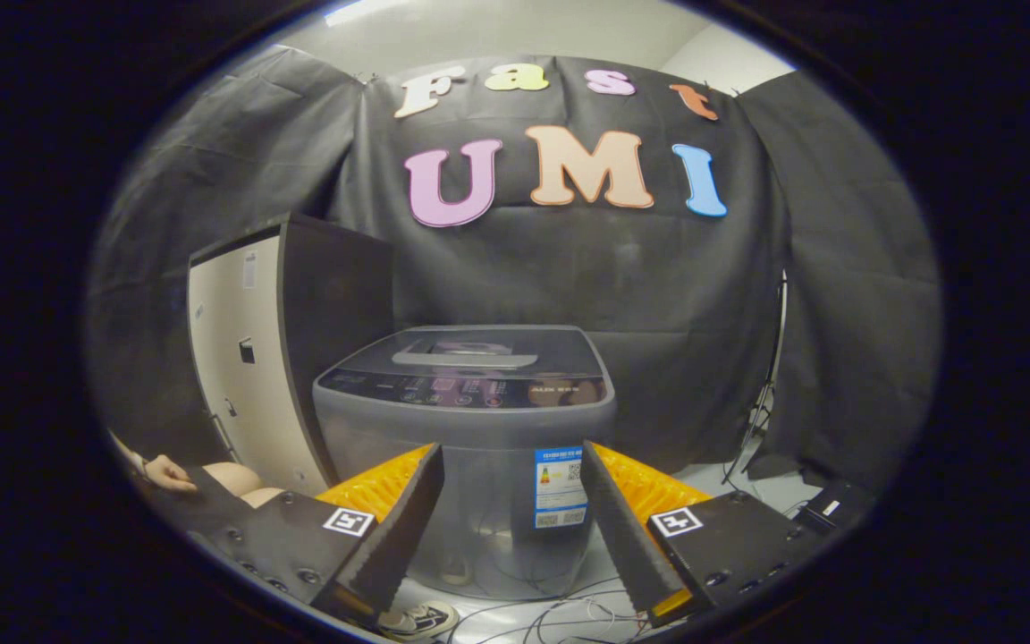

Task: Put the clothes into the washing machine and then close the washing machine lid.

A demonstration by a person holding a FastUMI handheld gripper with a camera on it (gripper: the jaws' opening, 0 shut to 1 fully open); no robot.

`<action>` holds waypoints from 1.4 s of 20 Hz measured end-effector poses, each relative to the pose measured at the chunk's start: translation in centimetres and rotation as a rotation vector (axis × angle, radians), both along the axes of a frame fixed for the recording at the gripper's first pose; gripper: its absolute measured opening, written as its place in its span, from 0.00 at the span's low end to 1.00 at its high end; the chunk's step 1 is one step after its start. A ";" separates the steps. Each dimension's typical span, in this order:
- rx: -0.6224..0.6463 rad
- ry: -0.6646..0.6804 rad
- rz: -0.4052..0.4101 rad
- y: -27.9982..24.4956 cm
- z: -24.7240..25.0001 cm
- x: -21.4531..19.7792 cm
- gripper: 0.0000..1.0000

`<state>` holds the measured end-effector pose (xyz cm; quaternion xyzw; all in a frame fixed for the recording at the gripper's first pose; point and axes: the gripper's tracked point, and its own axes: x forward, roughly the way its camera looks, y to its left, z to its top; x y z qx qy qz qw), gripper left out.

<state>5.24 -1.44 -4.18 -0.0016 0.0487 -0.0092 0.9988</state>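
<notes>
I can't make out any clothes from here, and the base of the washing machine (466, 420) is partly cut off behind my fingers (403, 510). The machine is a grey top-loader with rounded corners, a glossy dark lid lying flat and shut, a strip of small controls along its front edge and a sticker on its front; it stands just beyond my gripper (510, 514), beside a tall cabinet (247, 349). The gripper's ridged fingers stand spread apart, holding nothing, above loose cables (560, 617) on the floor and a shoe (421, 619).
</notes>
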 end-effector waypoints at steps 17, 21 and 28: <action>0.000 -0.012 0.003 0.2 0.2 -0.7 0.97; 0.000 0.034 0.004 0.3 -0.9 -0.8 0.97; 0.000 0.013 0.004 0.2 -0.3 -1.1 0.97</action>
